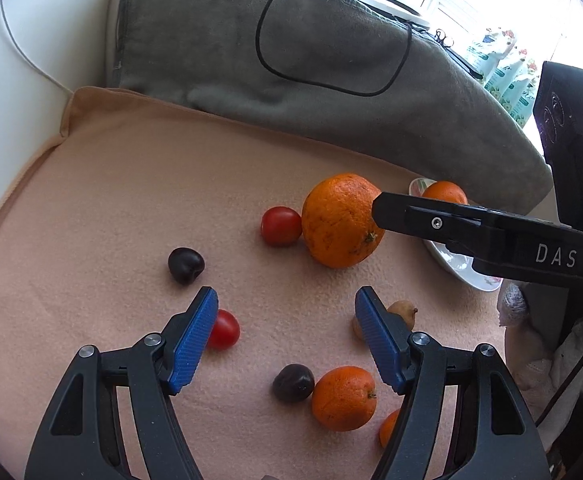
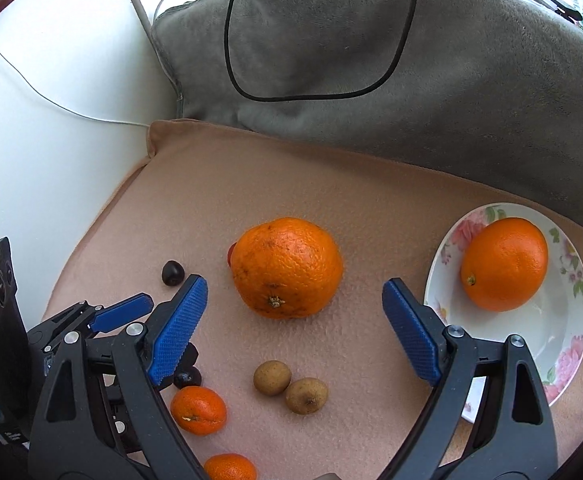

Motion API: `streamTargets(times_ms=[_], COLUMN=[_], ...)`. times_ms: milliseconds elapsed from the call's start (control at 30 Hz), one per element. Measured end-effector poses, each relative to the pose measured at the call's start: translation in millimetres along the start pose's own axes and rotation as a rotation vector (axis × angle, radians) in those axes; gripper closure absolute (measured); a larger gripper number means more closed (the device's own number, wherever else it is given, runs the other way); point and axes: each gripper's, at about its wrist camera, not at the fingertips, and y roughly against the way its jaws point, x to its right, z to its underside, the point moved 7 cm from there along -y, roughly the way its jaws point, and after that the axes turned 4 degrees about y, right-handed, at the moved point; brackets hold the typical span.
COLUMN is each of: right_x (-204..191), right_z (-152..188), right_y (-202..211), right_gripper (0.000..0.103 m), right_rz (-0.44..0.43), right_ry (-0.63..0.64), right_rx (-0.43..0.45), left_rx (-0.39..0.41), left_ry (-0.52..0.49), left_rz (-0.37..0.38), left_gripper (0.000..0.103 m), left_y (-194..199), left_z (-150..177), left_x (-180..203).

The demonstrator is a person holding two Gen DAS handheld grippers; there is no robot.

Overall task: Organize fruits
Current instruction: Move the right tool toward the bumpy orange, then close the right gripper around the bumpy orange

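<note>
Both claws gape wide and hold nothing. Right claw (image 2: pixel 293 320) frames the big orange (image 2: pixel 287 267) at centre frame on the pink blanket (image 2: pixel 371 208). Another orange (image 2: pixel 505 264) sits in the floral bowl (image 2: pixel 559 328) at right. Left claw (image 1: pixel 285 332) hovers low in its view over the blanket, cherries (image 1: pixel 186 265), tomatoes (image 1: pixel 280 225) and a mandarin (image 1: pixel 343 398) scattered around it.

The left claw (image 1: pixel 286 300) is held spread wide, nothing between its blue pads. The right claw (image 2: pixel 294 286) is likewise spread wide and empty, angled downward.
</note>
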Motion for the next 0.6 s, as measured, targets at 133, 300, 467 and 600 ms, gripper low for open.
streamTargets(times_ms=[133, 300, 467, 600], right_x=[-1.4, -2.0, -0.9, -1.7], right_z=[-4.2, -9.0, -11.4, -13.0], right_y=[-10.2, -24.4, -35.7, -42.0], right_gripper=[0.012, 0.012, 0.012, 0.012], right_rz=[-0.021, -0.059, -0.082, -0.09], right_ry=[0.009, -0.003, -0.01, -0.005], right_rx=[-0.016, -0.045, -0.07, -0.079], left_rx=[-0.013, -0.023, -0.036, -0.047], left_ry=[0.014, 0.024, 0.023, 0.028], left_rz=[0.025, 0.048, 0.062, 0.075], left_gripper=[0.032, 0.032, 0.032, 0.032], left_y=[-8.8, -17.5, -24.6, -30.1], left_z=[-5.1, -10.6, -13.6, -15.5], left_x=[3.0, 5.8, 9.4, 10.8])
